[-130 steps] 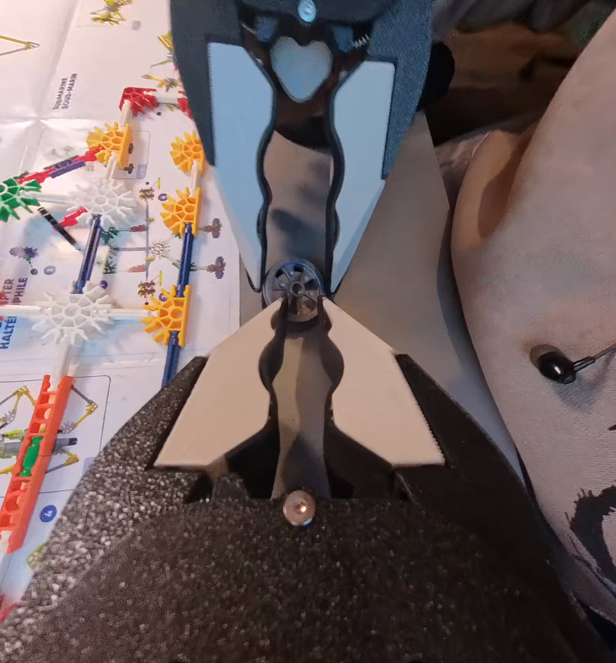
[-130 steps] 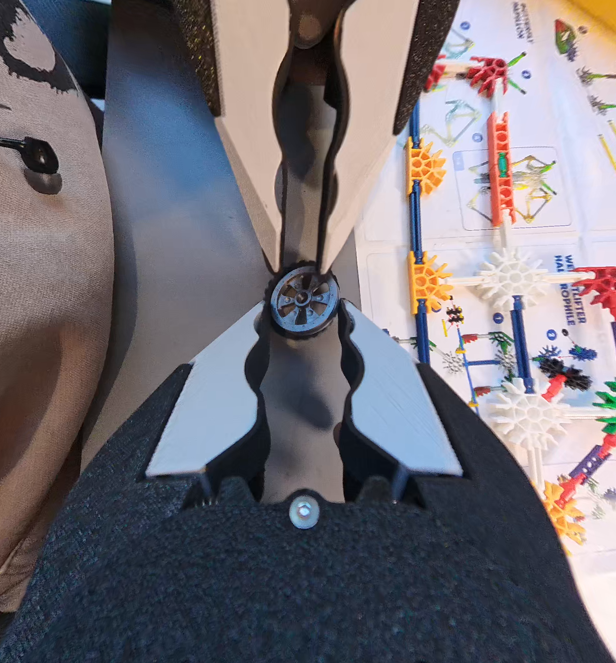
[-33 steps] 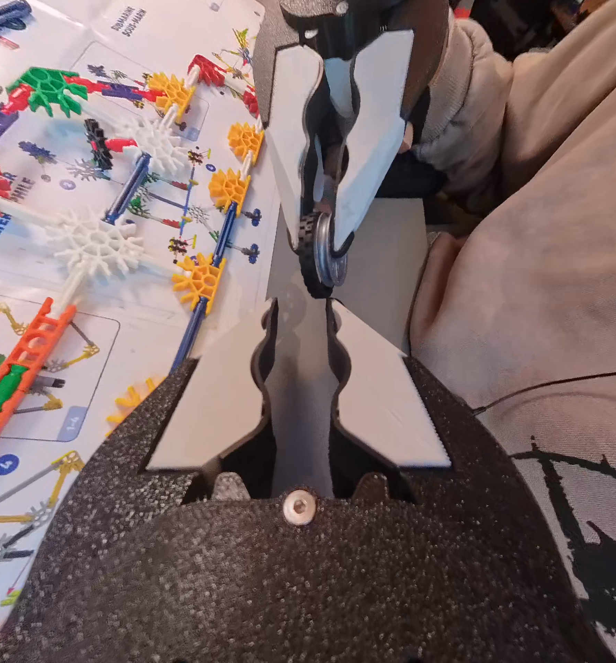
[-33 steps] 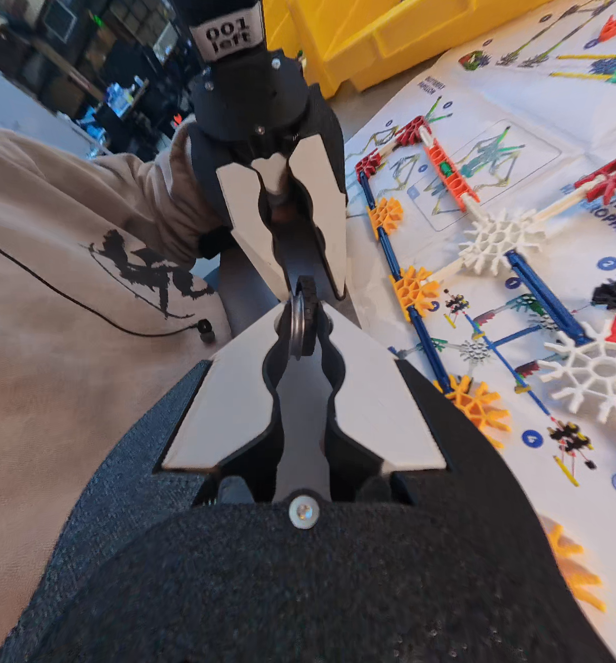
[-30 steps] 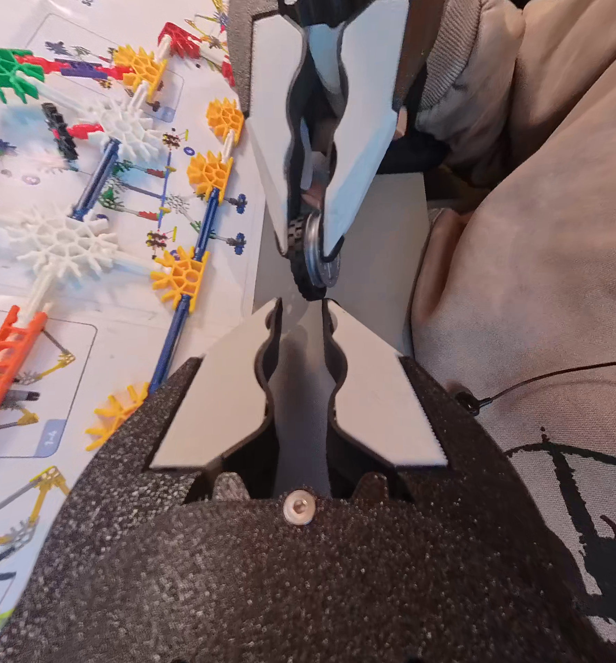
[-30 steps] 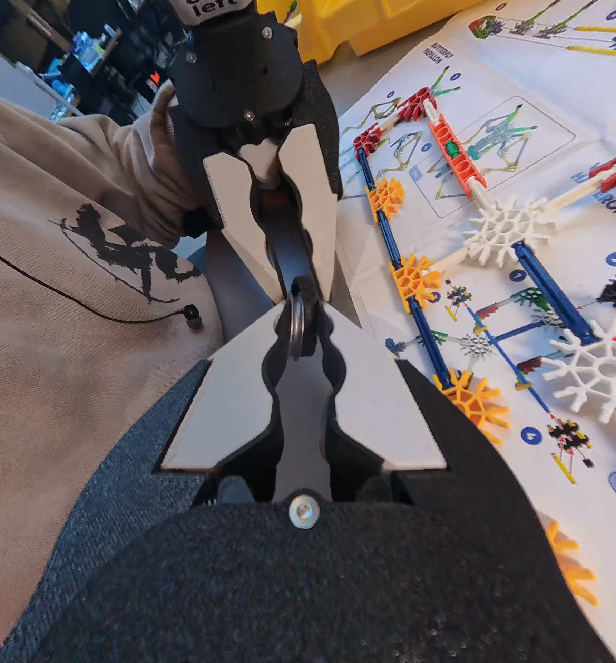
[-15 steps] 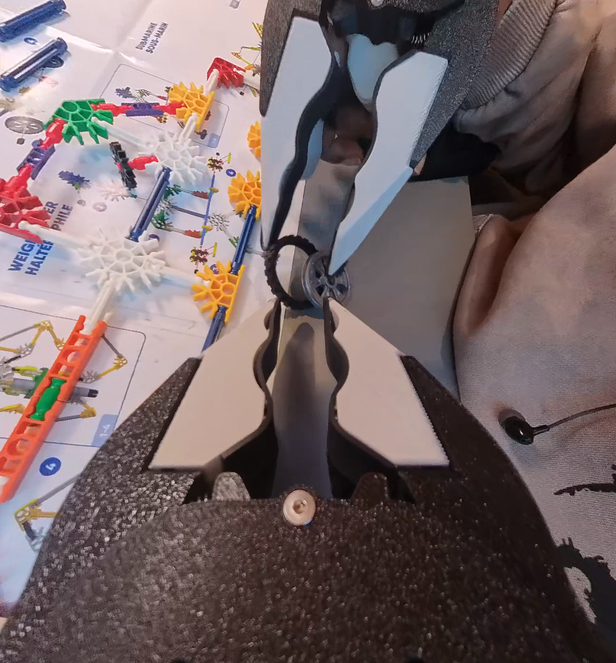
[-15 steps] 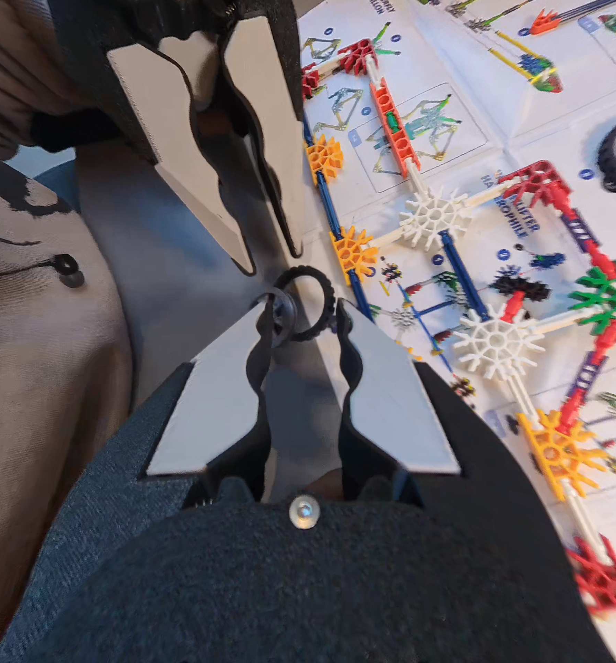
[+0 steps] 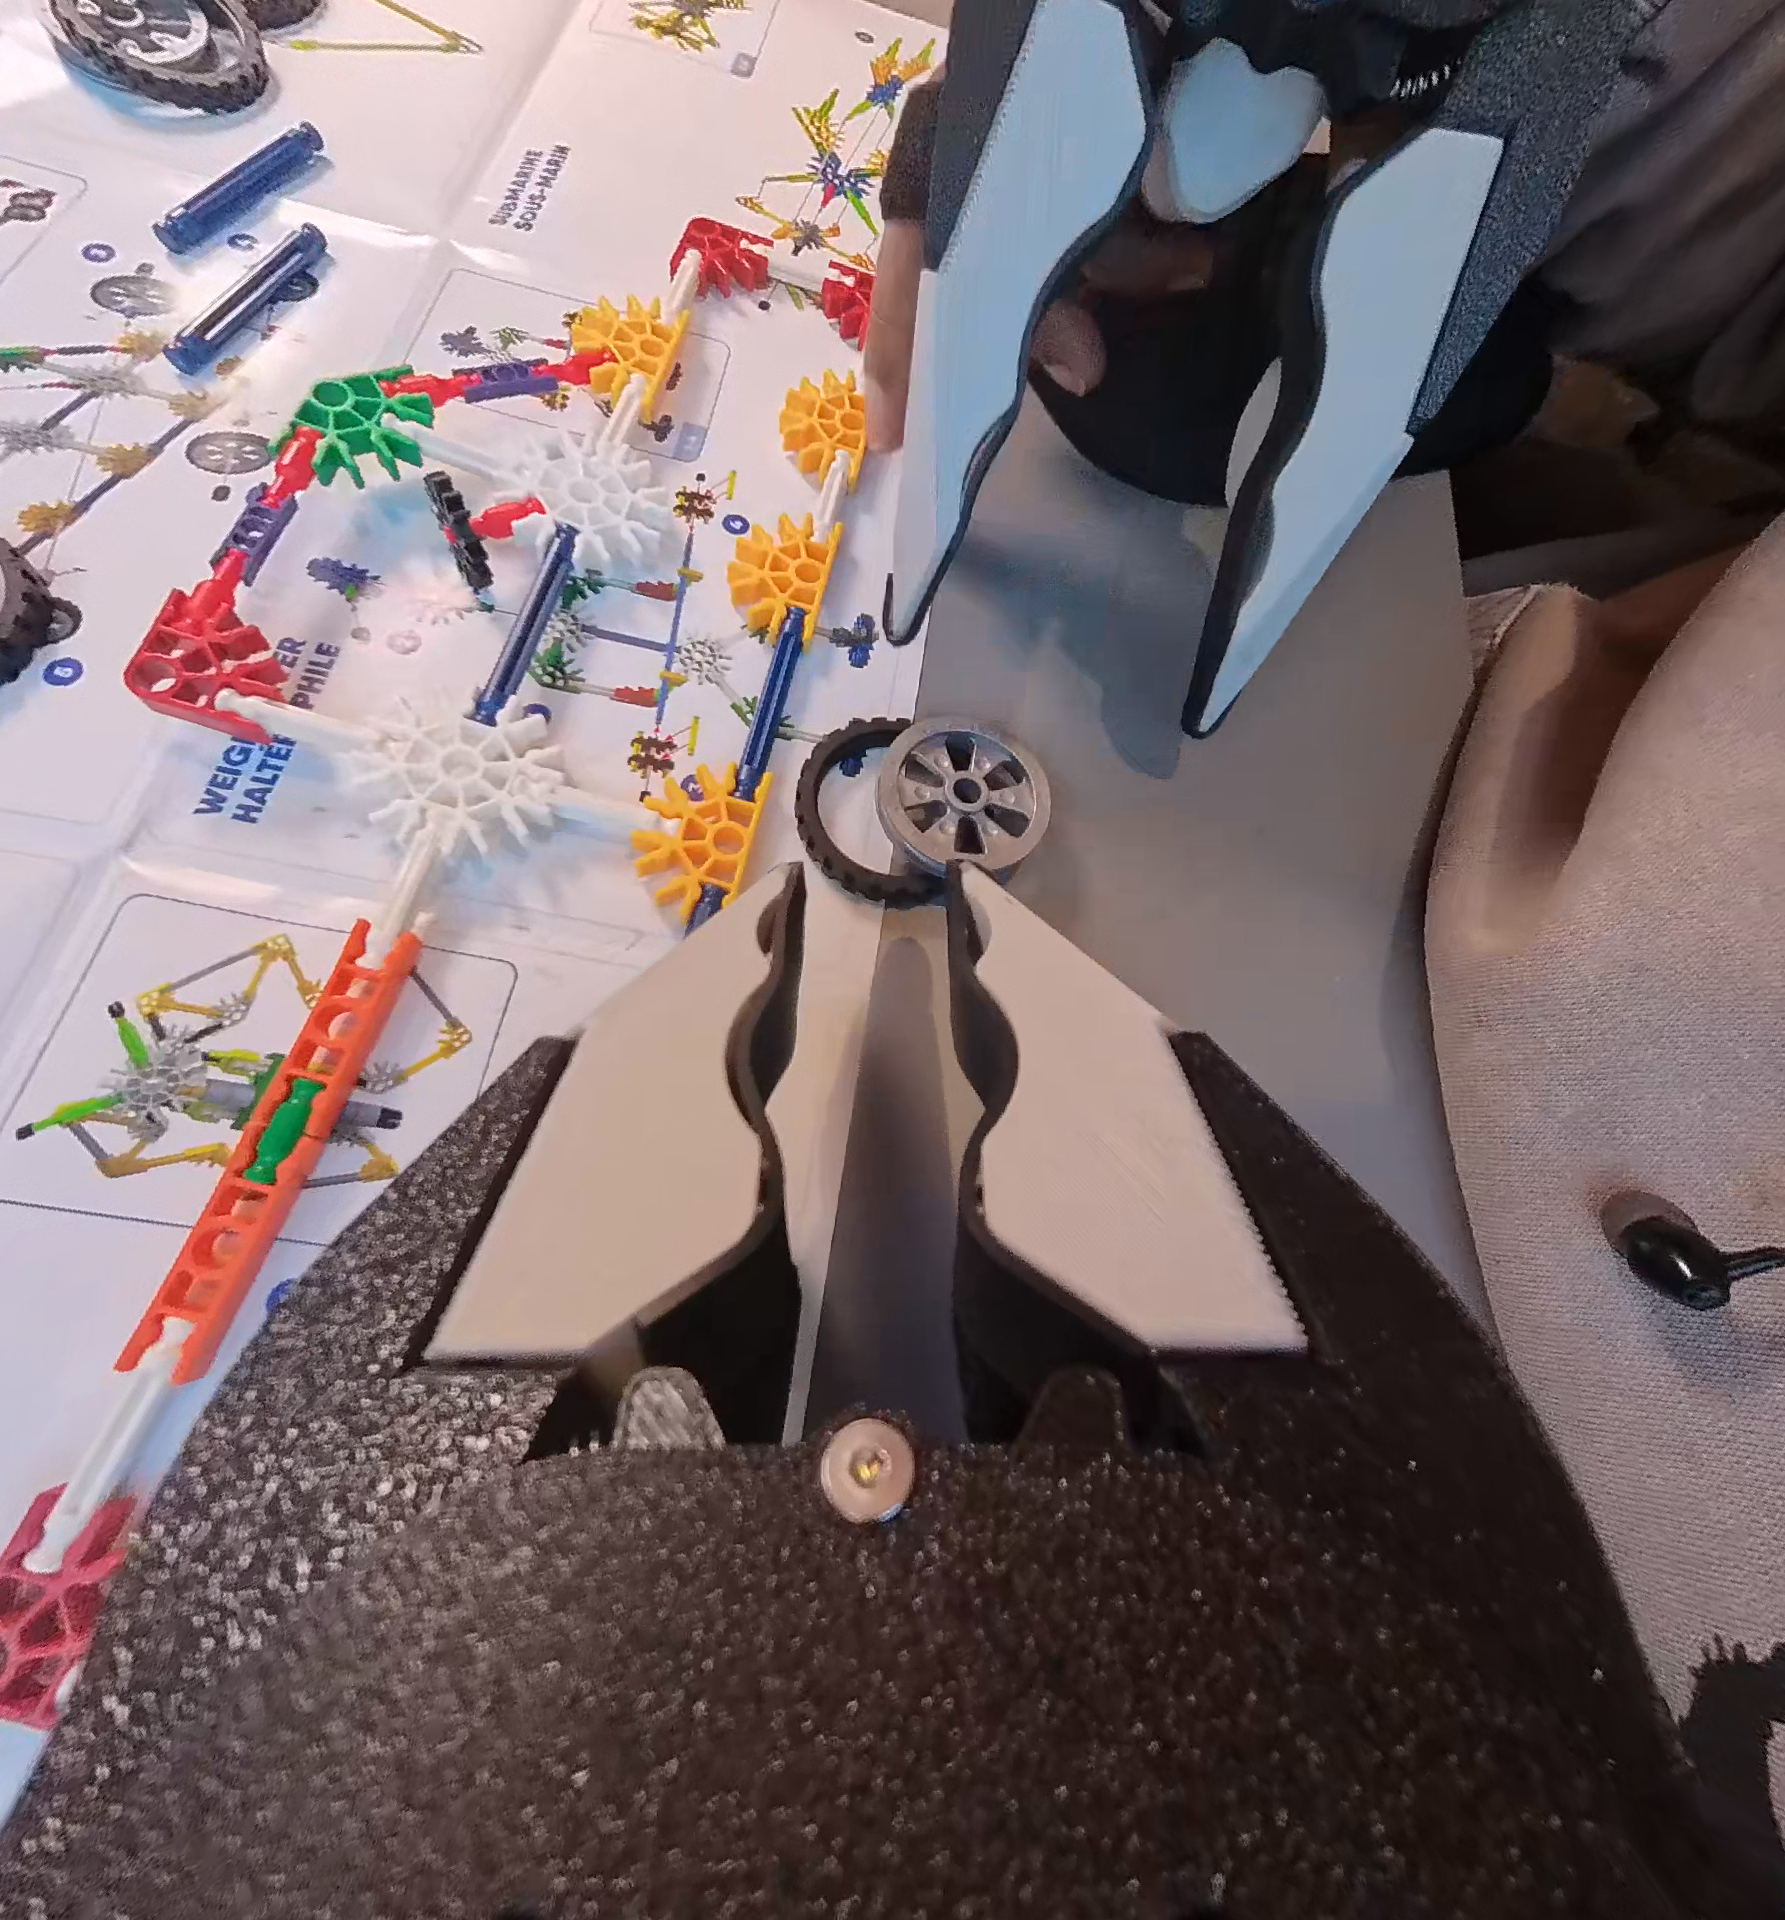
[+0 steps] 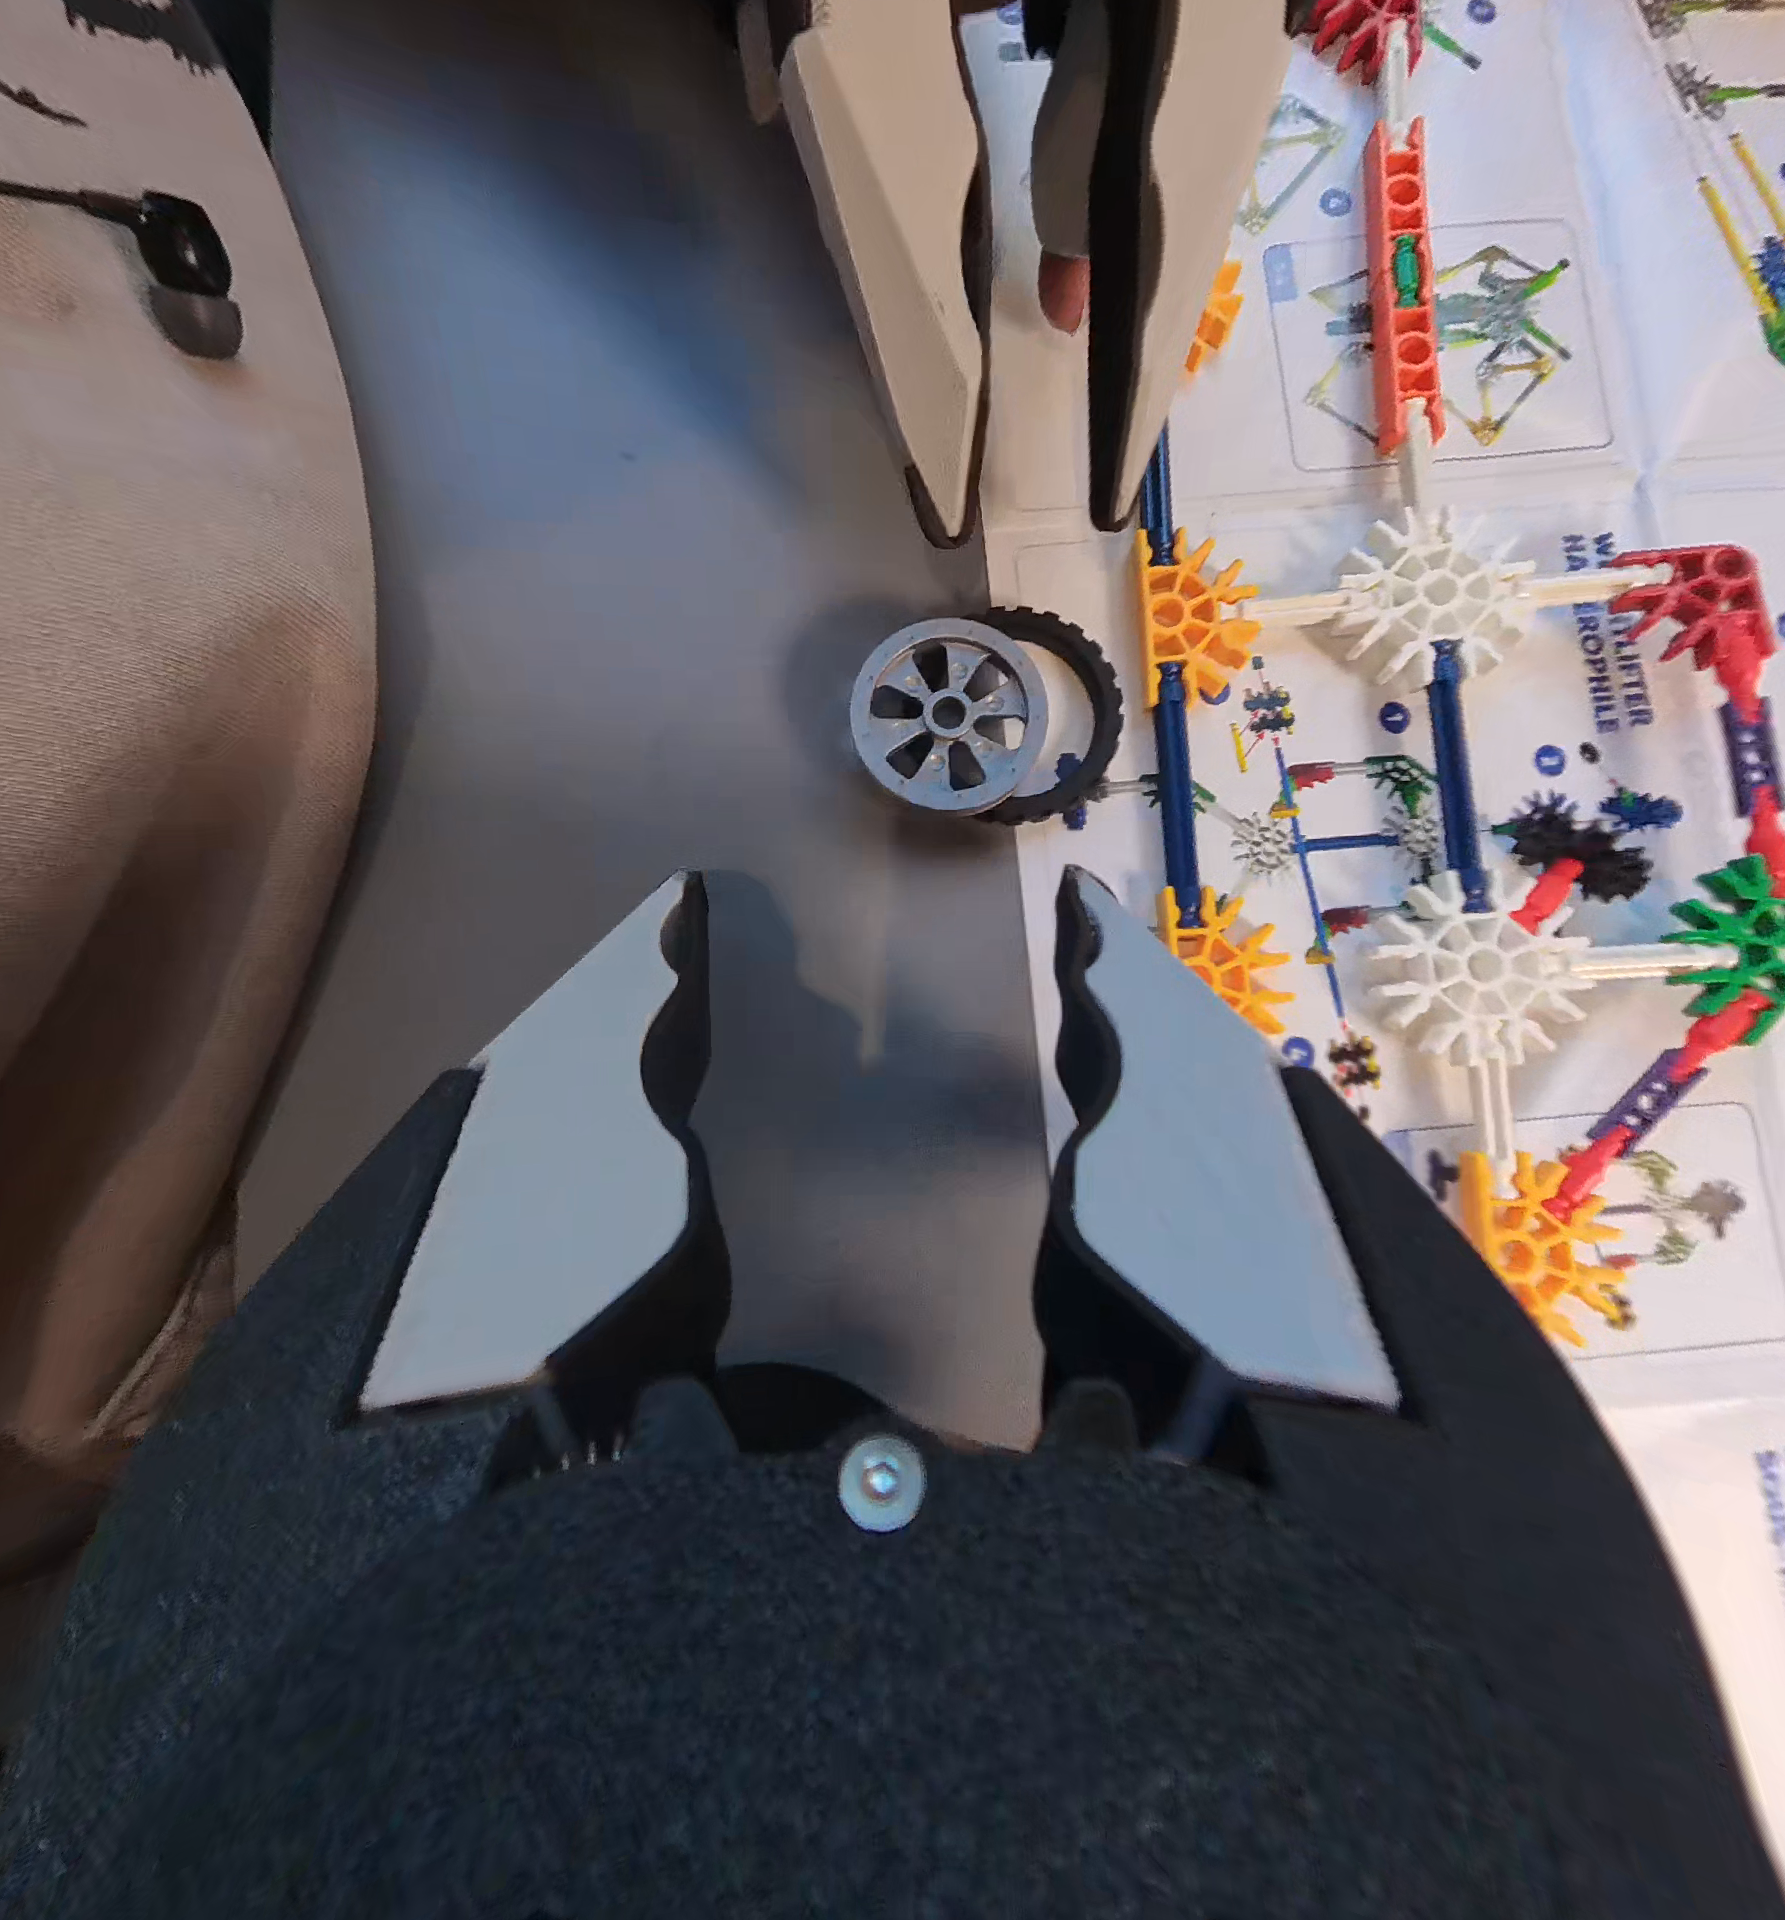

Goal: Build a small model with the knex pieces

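We see a grey wheel hub (image 10: pixel 948 717) lying on the table (image 10: pixel 597 582), half out of its black tyre (image 10: pixel 1075 717). Our right gripper (image 10: pixel 880 894) hangs spread wide and empty; our left gripper (image 9: pixel 872 899), partly spread, holds nothing, tips just beside the tyre.

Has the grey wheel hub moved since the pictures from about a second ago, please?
Yes. The grey wheel hub left the right gripper and now lies on the table, overlapping the black tyre.

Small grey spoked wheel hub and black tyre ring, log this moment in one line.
small grey spoked wheel hub on table, overlapping black rubber tyre ring | left gripper empty, nearest | right gripper open, empty
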The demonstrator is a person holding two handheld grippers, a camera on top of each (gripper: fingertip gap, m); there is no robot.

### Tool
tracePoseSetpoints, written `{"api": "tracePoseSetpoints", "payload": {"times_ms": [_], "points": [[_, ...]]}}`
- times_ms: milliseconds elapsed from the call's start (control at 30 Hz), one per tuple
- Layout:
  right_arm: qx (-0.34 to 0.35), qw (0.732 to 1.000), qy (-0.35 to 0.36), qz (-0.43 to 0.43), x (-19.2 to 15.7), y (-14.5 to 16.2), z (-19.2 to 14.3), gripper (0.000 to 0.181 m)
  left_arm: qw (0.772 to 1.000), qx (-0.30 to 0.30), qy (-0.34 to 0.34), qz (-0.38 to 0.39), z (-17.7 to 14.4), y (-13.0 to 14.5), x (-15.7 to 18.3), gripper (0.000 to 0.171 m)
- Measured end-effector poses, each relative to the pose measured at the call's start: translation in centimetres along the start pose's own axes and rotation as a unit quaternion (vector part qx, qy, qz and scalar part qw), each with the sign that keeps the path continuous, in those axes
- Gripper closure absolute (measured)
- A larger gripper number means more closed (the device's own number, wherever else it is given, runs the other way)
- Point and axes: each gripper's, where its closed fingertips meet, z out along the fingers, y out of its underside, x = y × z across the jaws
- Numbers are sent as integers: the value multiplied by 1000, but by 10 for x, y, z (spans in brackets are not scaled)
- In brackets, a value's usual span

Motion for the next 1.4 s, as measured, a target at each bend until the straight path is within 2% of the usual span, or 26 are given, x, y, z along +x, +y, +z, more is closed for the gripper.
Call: {"api": "tracePoseSetpoints", "payload": {"times_ms": [33,100,133,233,267,367,500,600,800,1000,1067,1400], "points": [[4,999,25,-22,6,-4,-1,120,1000,1,0,-1,0,0,0,147],[73,993,78,-58,18,-32,-9,140,1000,1,1,-1,0,0,0,147],[106,990,73,-52,16,-44,-13,150,1000,0,1,0,1,1,1,147],[96,993,64,-7,21,-47,-12,165,1000,-11,-2,13,4,4,3,147],[82,995,54,-3,20,-42,-9,162,1000,-15,-3,19,5,5,4,147],[49,998,33,5,15,-32,0,136,999,-26,-9,32,7,7,5,147],[20,1000,20,-4,10,-26,13,131,998,-36,-22,45,9,10,3,147],[2,1000,17,-8,11,-21,19,145,997,-41,-29,54,10,10,2,146],[-3,1000,17,7,16,-23,8,145,995,-52,-31,81,15,11,4,141],[-106,993,37,-37,30,-12,8,145,992,-62,-42,103,20,11,4,143],[-123,990,32,-54,30,-15,12,146,991,-62,-44,109,20,11,5,148],[-207,973,10,-101,28,-14,16,146,991,-59,-47,114,16,13,5,149]]}}
